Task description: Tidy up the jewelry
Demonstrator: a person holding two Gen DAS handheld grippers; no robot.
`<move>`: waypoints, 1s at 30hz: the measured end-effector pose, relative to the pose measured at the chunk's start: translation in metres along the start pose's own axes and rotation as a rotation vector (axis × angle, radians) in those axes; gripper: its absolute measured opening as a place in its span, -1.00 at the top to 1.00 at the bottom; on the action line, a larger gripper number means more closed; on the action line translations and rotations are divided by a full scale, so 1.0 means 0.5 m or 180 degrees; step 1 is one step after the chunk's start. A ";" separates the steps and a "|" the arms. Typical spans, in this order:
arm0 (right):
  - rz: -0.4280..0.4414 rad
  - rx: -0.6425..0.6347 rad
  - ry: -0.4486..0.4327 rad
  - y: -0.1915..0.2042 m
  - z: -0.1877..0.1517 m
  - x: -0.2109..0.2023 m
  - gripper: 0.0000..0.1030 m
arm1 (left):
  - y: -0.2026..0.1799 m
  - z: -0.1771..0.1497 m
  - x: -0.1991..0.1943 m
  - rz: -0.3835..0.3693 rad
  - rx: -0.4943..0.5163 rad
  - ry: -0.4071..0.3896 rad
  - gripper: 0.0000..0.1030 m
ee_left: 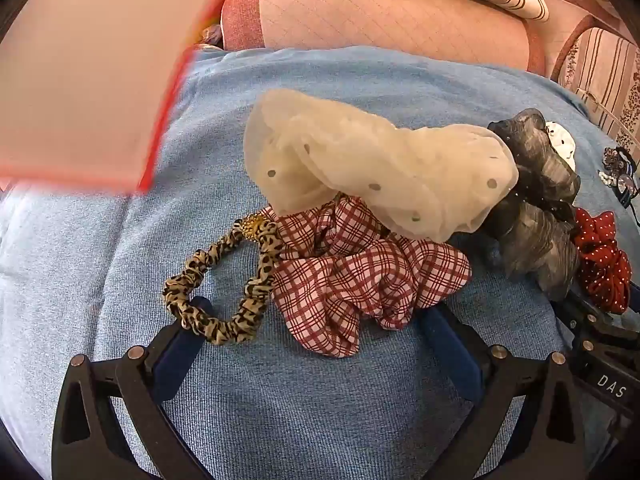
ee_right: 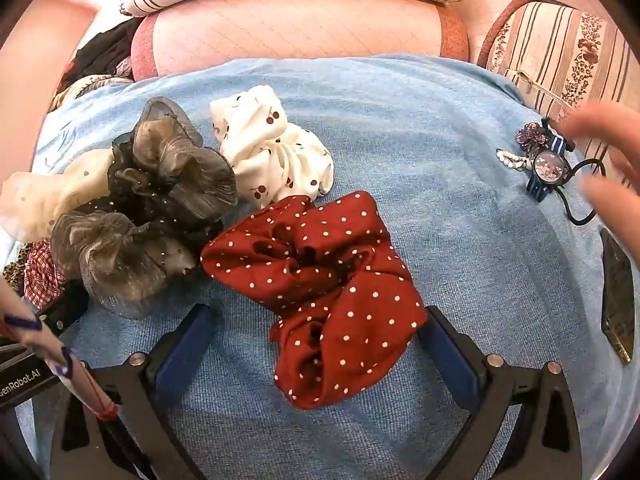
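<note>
Several scrunchies lie bunched on the blue cloth (ee_right: 400, 128): my right tongs (ee_right: 316, 332) stand open around the red polka-dot scrunchie (ee_right: 320, 280), with the grey organza scrunchie (ee_right: 160, 200) and the white cherry-print scrunchie (ee_right: 272, 148) just beyond. My left tongs (ee_left: 316, 328) gape open around the red plaid scrunchie (ee_left: 360, 276), the leopard hair tie (ee_left: 224, 280) touching one finger and the cream dotted scrunchie (ee_left: 380, 168) draped over the plaid. Small beaded hair ties (ee_right: 548, 160) sit well apart at the cloth's right edge.

left gripper (ee_left: 316, 320) | black frame; blue pads; silver screws | right gripper (ee_right: 316, 328) | same; blurred bare hand (ee_right: 608, 168), seemingly
</note>
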State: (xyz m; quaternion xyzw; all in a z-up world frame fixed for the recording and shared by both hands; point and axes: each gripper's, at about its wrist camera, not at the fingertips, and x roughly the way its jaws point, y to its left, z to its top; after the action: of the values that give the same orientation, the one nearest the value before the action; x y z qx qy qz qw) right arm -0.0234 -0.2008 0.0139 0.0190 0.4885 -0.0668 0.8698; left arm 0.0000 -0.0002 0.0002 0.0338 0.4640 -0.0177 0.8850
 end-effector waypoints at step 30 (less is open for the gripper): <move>0.0125 0.0065 0.0012 -0.023 -0.018 -0.036 -0.97 | -0.001 -0.016 -0.025 -0.0017 0.0089 0.0265 -1.00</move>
State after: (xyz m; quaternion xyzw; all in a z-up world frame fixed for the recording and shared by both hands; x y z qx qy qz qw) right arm -0.0419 -0.2093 0.0245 0.0376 0.4890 -0.0547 0.8698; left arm -0.0138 0.0000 0.0060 0.0456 0.5003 -0.0252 0.8643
